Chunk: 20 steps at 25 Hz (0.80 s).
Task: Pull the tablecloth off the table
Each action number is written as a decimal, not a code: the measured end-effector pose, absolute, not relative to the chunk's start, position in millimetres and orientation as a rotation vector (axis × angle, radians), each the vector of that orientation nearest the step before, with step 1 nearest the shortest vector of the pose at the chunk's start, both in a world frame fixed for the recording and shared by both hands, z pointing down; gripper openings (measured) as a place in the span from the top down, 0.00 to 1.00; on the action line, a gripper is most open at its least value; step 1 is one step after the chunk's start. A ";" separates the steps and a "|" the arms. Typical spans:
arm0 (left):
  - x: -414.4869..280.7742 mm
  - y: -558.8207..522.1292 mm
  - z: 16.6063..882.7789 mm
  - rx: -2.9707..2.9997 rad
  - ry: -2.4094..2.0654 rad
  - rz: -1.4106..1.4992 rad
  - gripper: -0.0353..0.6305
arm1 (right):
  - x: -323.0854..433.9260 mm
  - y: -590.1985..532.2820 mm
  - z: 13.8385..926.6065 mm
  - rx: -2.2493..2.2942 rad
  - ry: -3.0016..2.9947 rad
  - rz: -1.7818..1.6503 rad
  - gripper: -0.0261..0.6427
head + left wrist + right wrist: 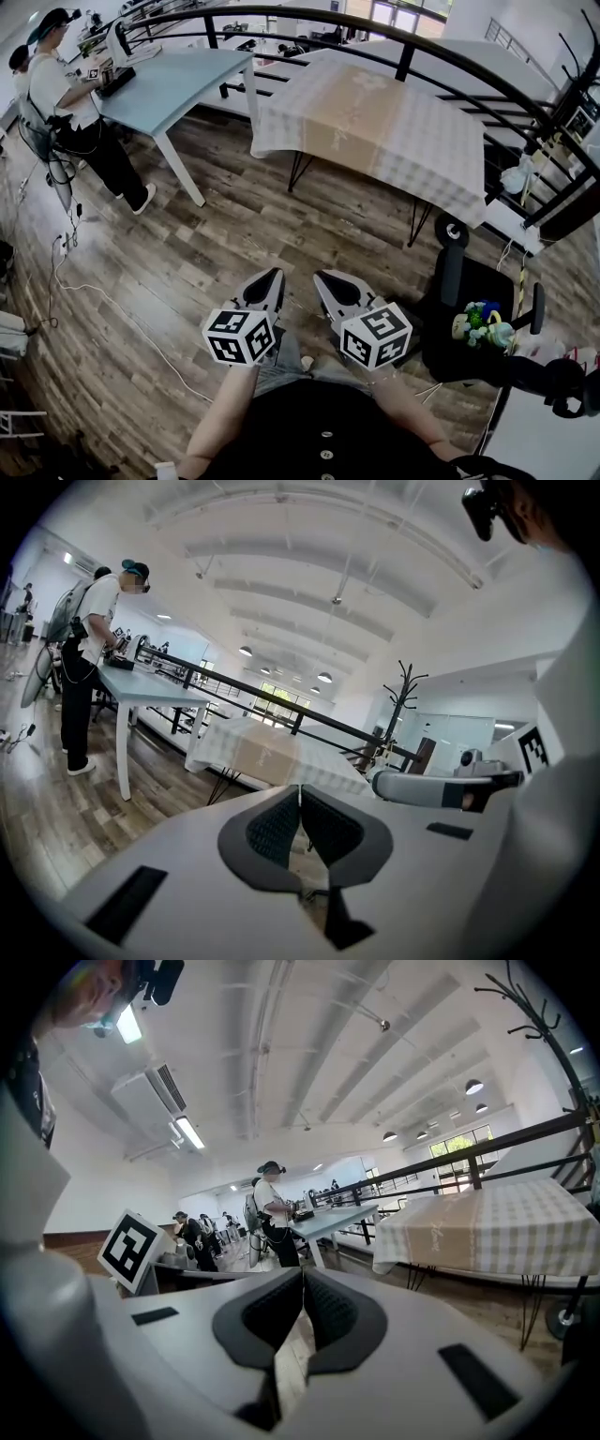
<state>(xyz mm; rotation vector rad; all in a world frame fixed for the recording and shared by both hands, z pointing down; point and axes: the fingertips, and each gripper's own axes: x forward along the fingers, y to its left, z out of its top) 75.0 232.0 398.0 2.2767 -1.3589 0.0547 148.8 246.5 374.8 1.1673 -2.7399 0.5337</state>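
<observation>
Lower centre of head view: left gripper (272, 277) and right gripper (325, 279), jaws pressed together on both, nothing held. Checked tablecloth (375, 122) lies draped over its table (298, 172) at upper centre-right, well apart from both grippers

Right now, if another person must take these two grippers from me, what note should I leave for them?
Left gripper: shut, empty, held low in front of the body.
Right gripper: shut, empty, beside the left one.
Tablecloth: spread over the table, across the wooden floor from both grippers, in front of the black railing.
Done: nothing yet; the cloth is untouched.
Left: walk to the table, open a gripper, grip the hanging edge, pull the cloth off. Mind the black chair at the right.
</observation>
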 end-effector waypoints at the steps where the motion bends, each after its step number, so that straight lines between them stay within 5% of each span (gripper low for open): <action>1: 75.7 229.4 398.4 2.277 -1.360 0.059 0.92 | 148.7 244.6 375.3 1.163 -2.742 0.535 0.92; 20: 28.7 46.9 391.5 2.337 -1.268 0.069 0.92 | 104.4 70.7 372.4 1.317 -2.703 0.521 0.92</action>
